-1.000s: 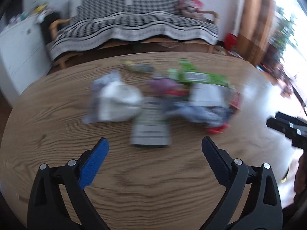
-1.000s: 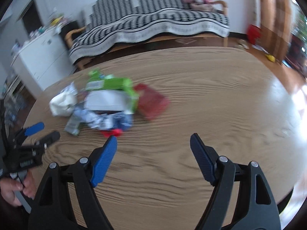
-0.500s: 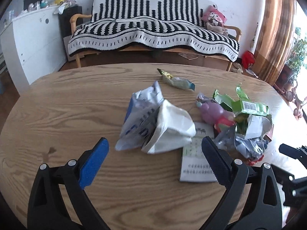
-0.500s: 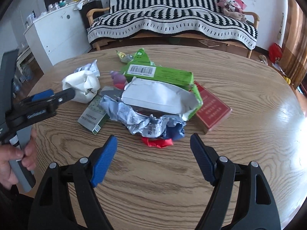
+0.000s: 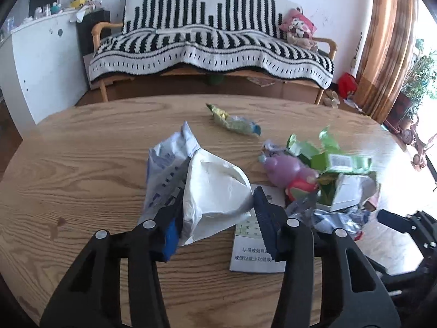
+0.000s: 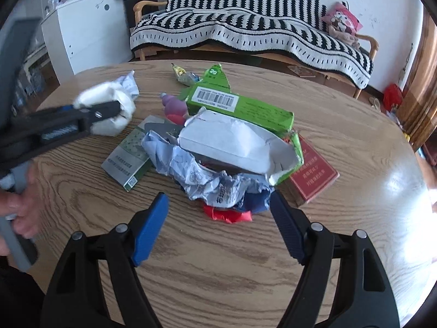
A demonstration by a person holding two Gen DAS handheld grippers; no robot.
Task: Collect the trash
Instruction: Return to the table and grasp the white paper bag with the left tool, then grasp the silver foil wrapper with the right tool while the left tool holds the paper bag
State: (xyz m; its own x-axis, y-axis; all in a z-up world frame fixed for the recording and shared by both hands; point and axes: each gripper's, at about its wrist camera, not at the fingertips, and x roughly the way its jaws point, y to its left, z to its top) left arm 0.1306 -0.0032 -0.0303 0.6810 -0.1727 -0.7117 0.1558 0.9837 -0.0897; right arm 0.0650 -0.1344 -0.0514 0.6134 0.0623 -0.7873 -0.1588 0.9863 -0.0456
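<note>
A pile of trash lies on the round wooden table (image 5: 82,169). My left gripper (image 5: 218,218) is shut on a crumpled white paper bag (image 5: 215,188), which also shows in the right wrist view (image 6: 109,109). My right gripper (image 6: 218,224) is open and empty, just short of a crumpled blue-white wrapper (image 6: 213,183) and a red scrap (image 6: 232,216). Behind lie a torn green box (image 6: 240,109), a red cigarette pack (image 6: 314,172), a grey-green cigarette pack (image 6: 125,161), a purple toy bottle (image 5: 284,169) and a candy wrapper (image 5: 235,121).
A striped sofa (image 5: 213,46) stands behind the table, a white cabinet (image 5: 41,63) to the left, curtains (image 5: 387,41) to the right. The table's near edge runs under both grippers.
My left gripper has moved forward to the white paper bag and closed on it. My right gripper has come closer to the pile and stayed open.
</note>
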